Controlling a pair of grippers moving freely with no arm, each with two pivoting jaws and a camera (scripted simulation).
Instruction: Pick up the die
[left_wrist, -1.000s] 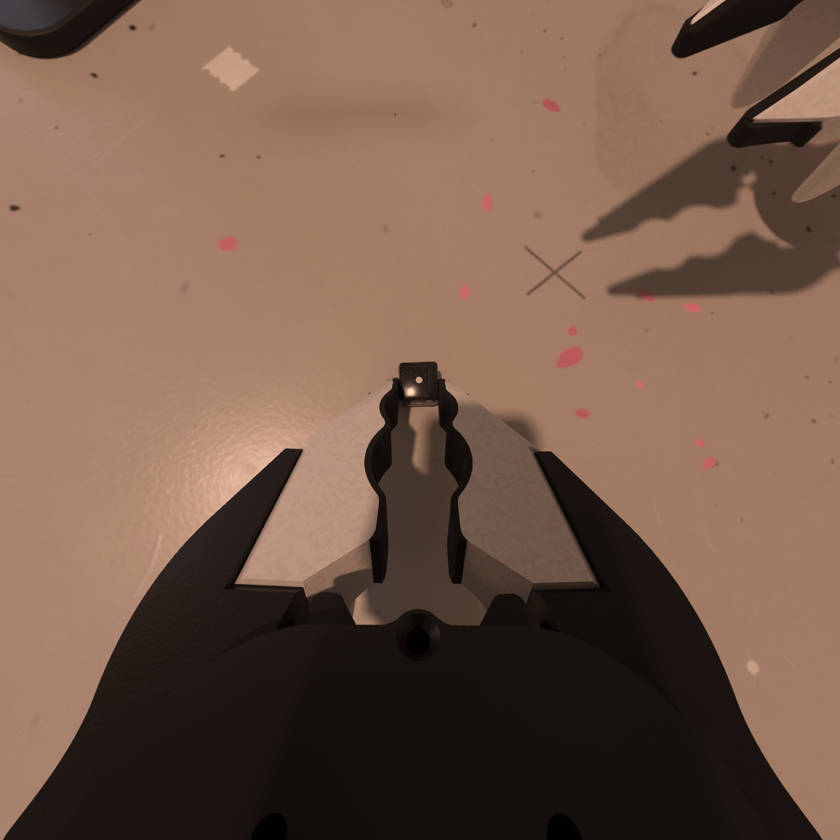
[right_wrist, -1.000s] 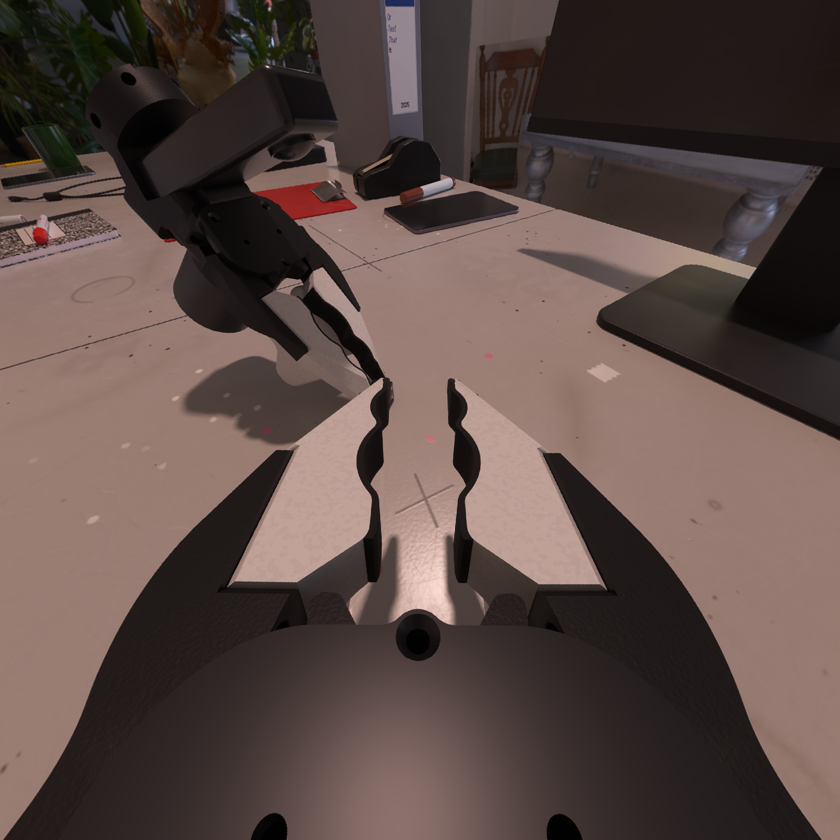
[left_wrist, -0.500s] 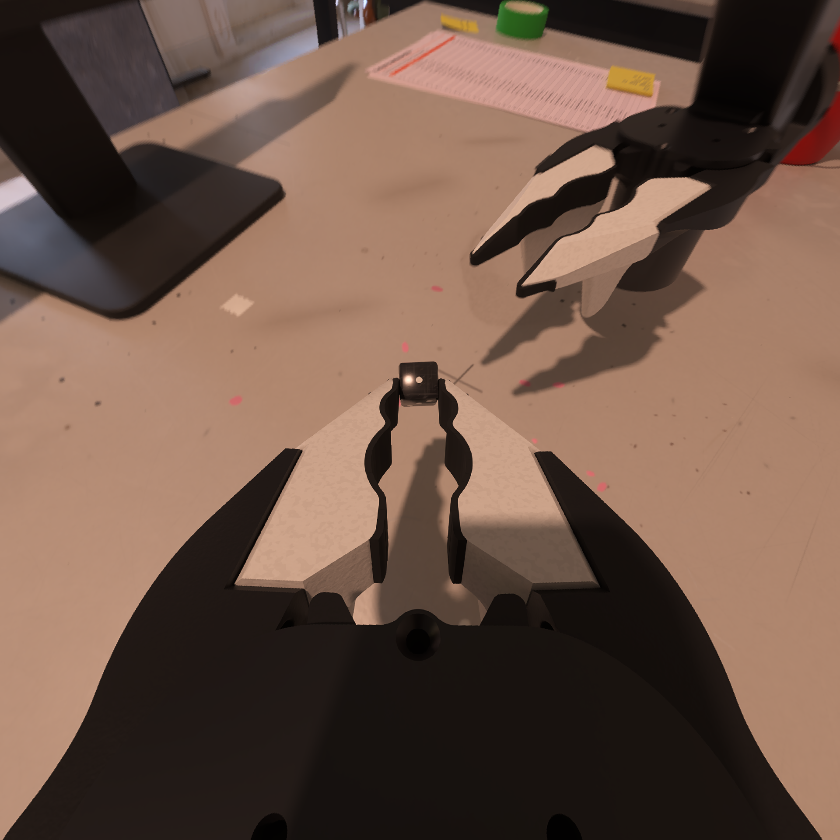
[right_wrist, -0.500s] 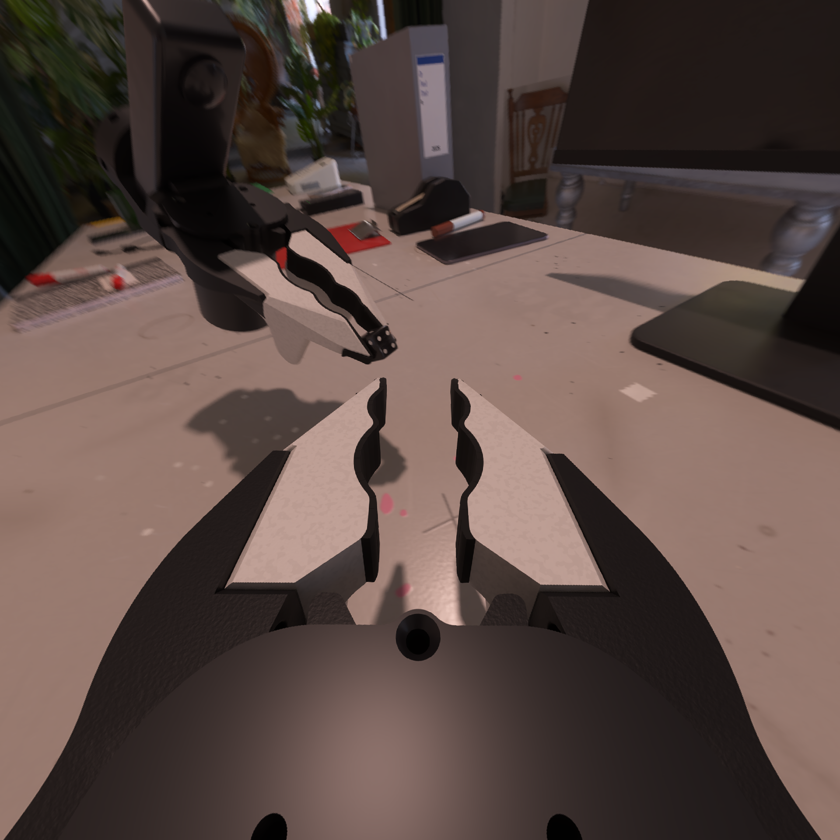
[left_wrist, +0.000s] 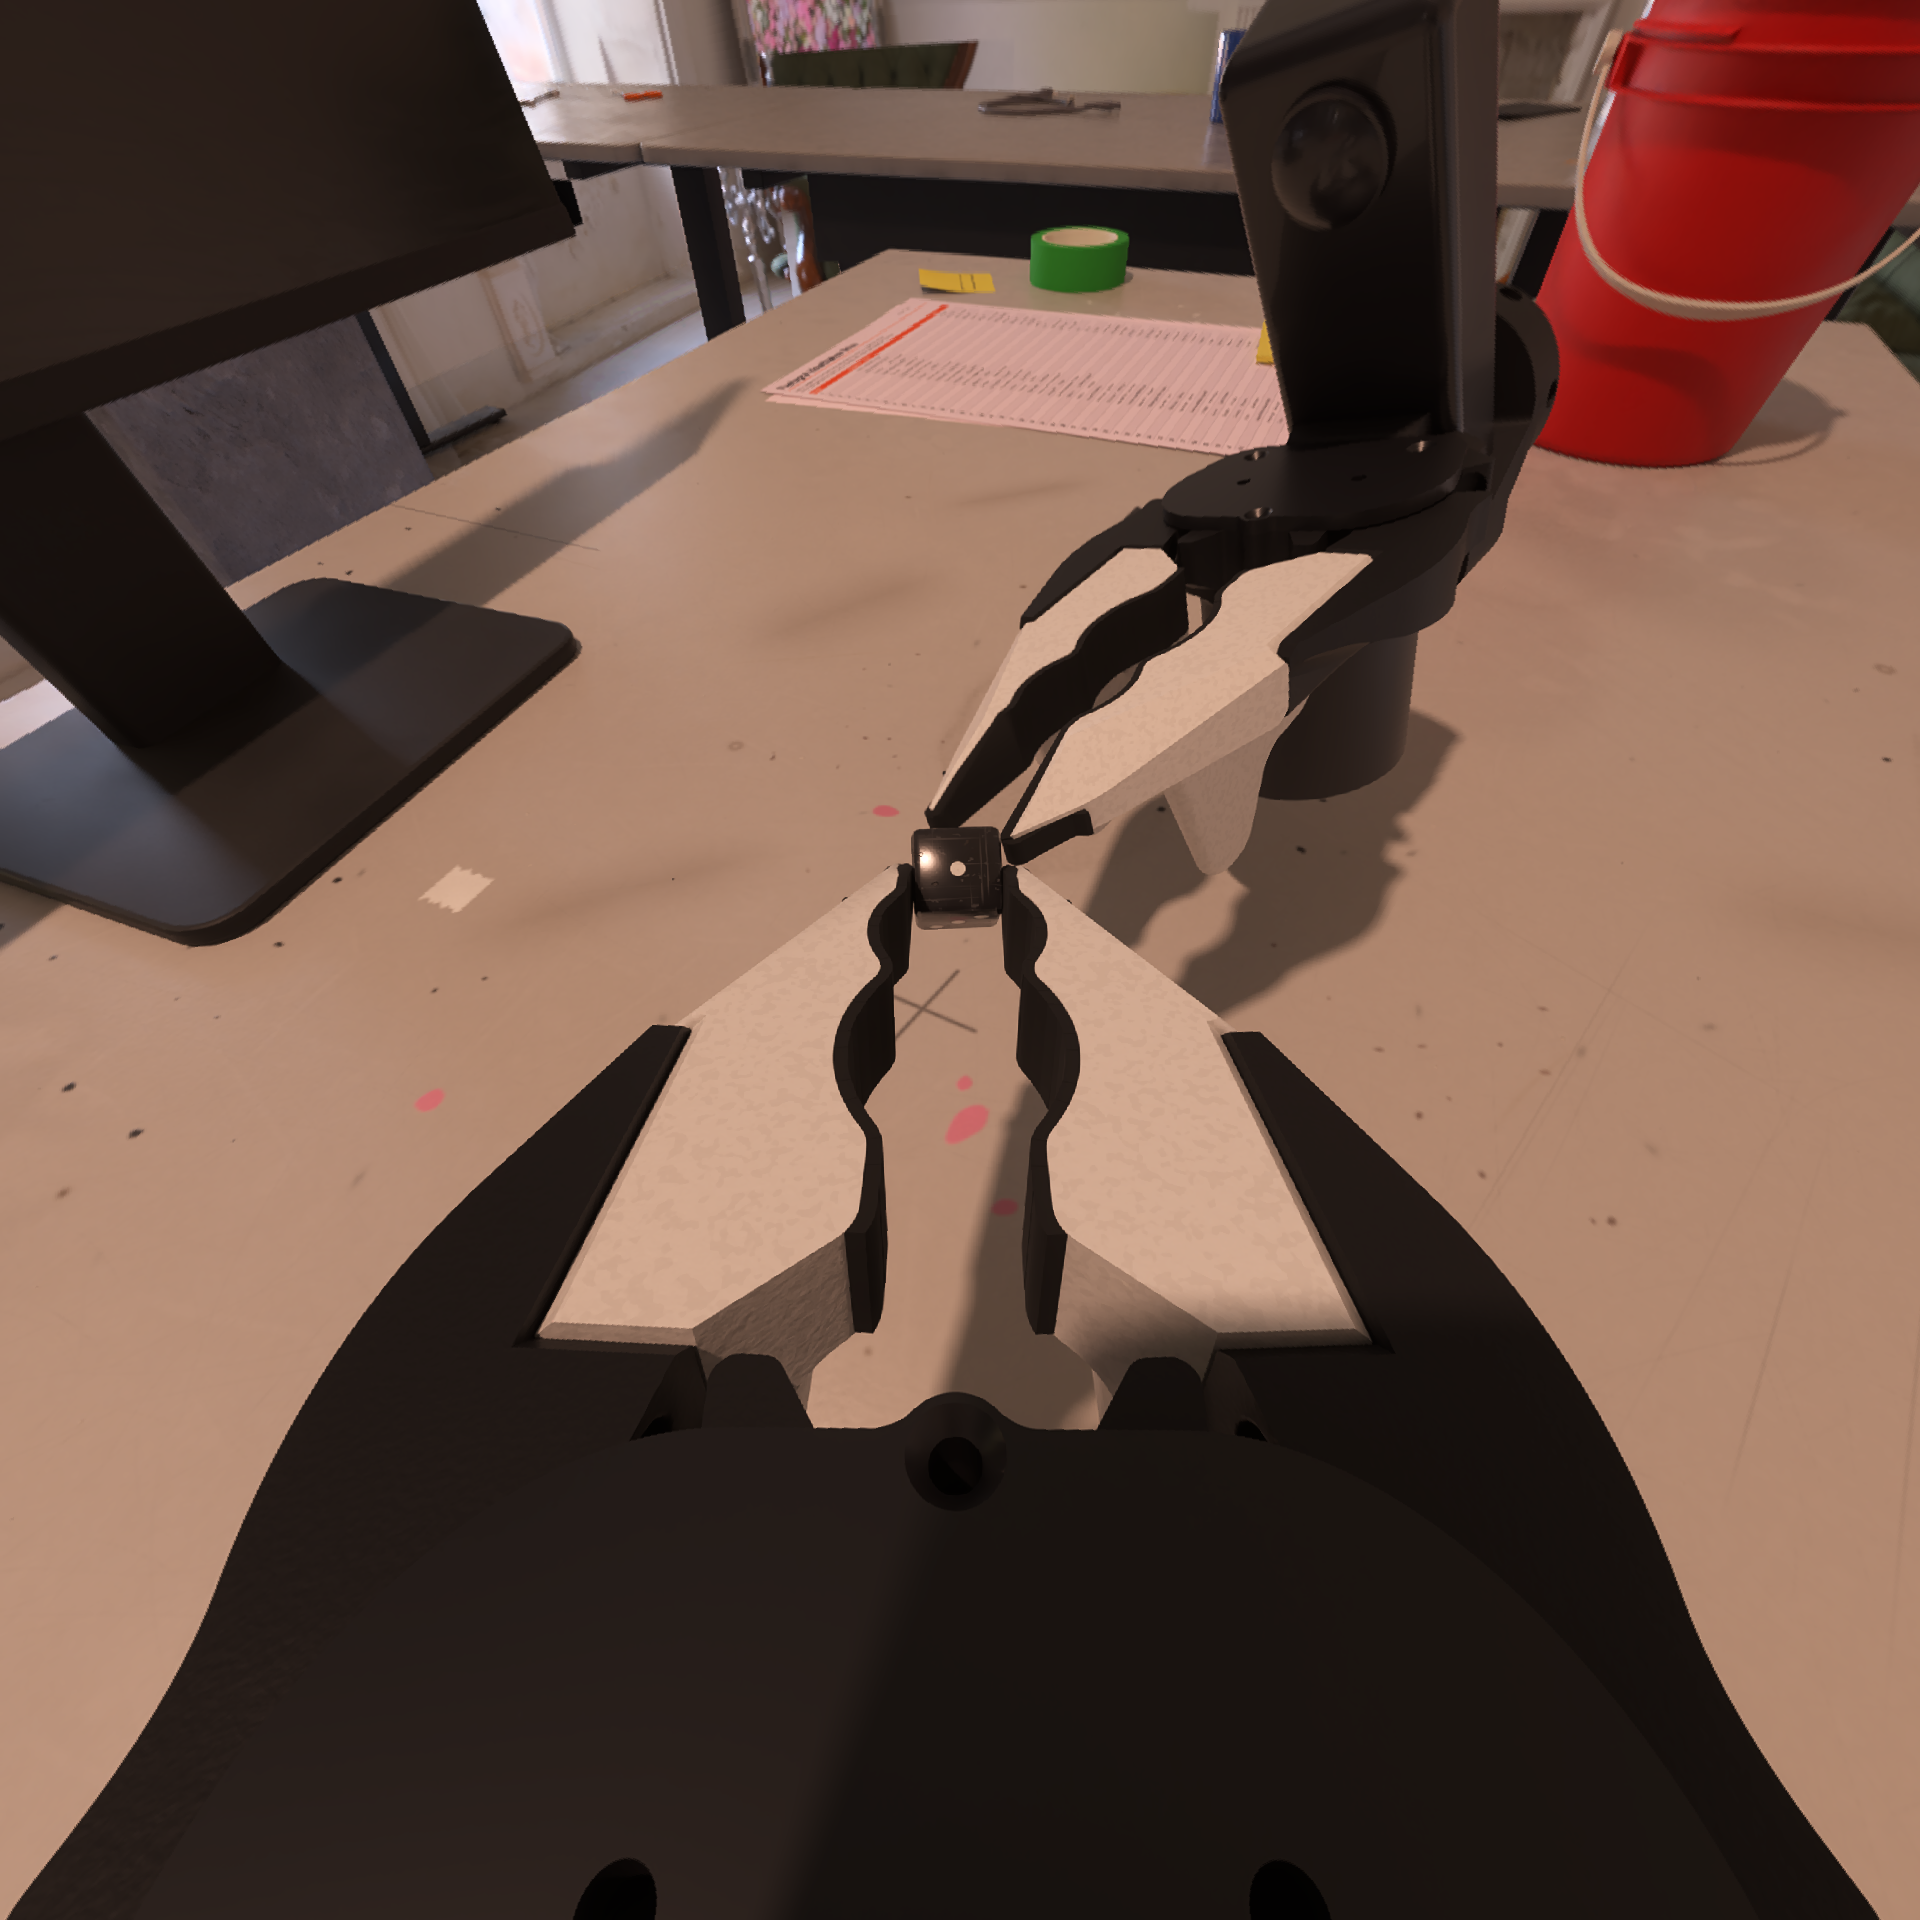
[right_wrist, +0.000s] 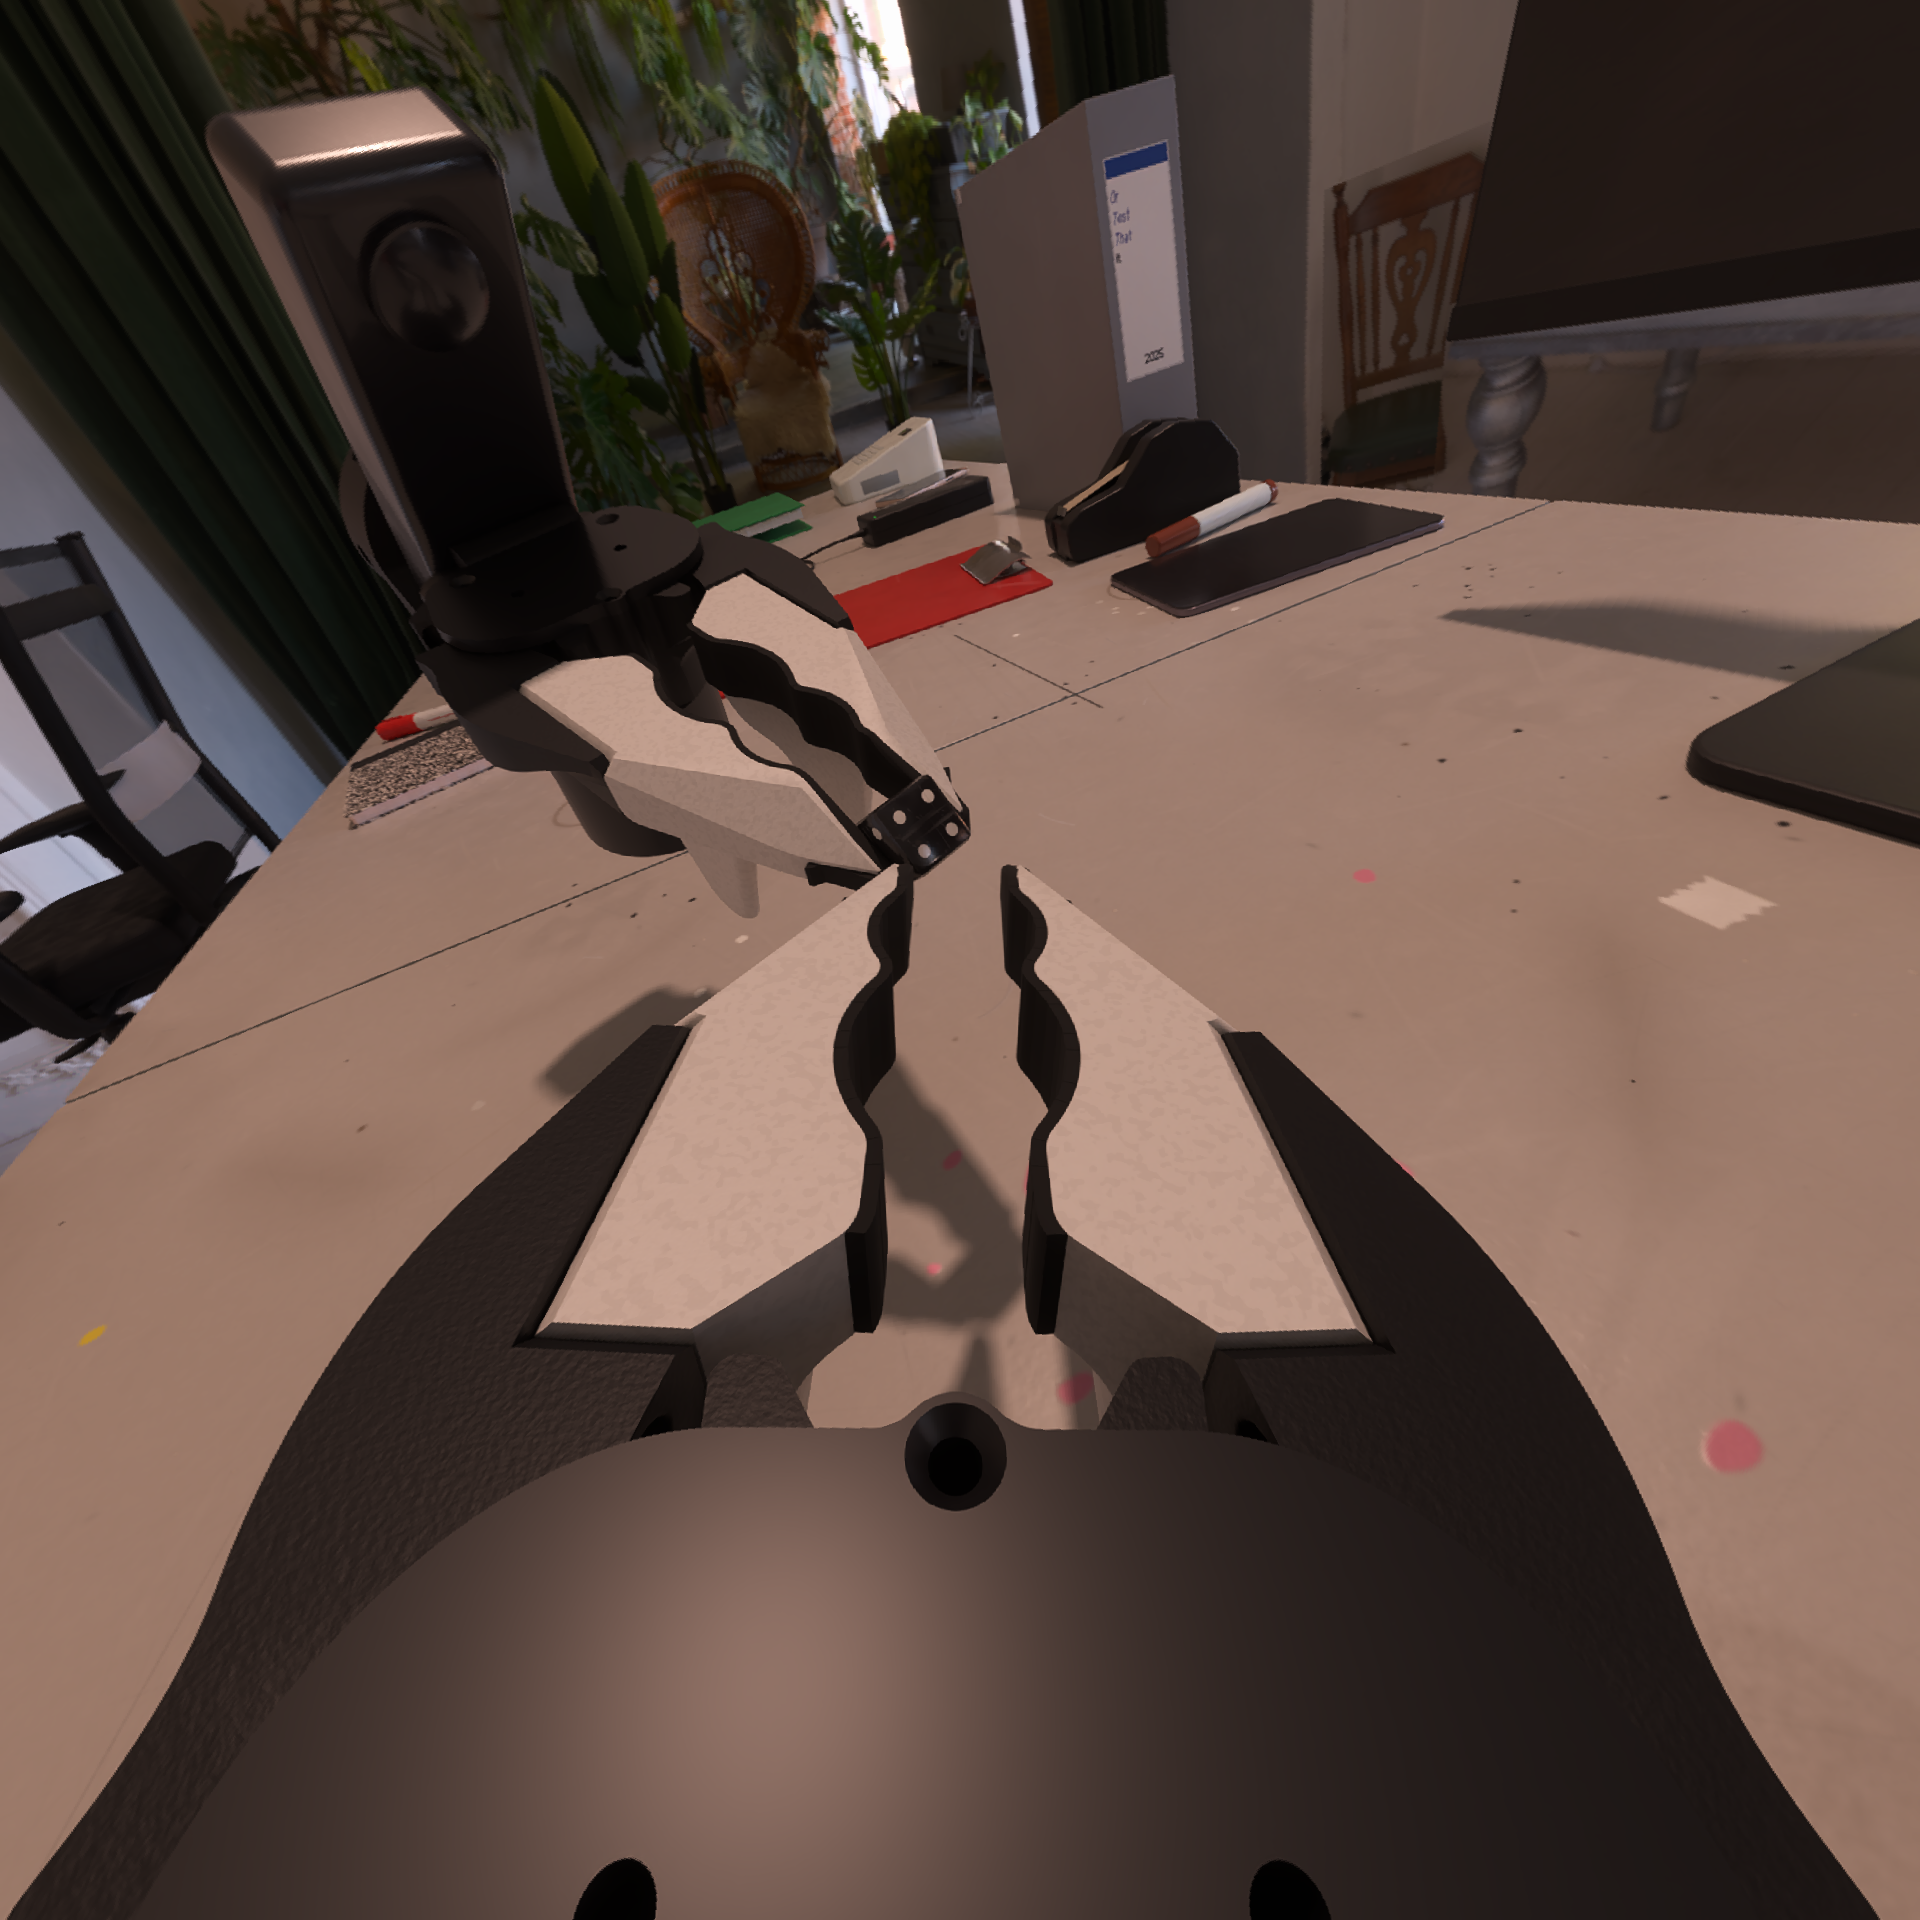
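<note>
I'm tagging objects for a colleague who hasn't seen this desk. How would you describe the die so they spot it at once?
Start at the dark monitor stand on the tan desk, then look right to where two grippers nearly meet. The die is the small black cube with white dots, pinched at the tips of the left gripper above the desk.

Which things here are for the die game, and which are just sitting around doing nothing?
For the job:
- die, black with white dots
- left gripper, pinching the die at its tips, up off the table
- right gripper, open, holding nothing

Just lying about:
- red bucket
- green tape roll
- printed sheet
- monitor stand
- marker
- tape dispenser
</note>
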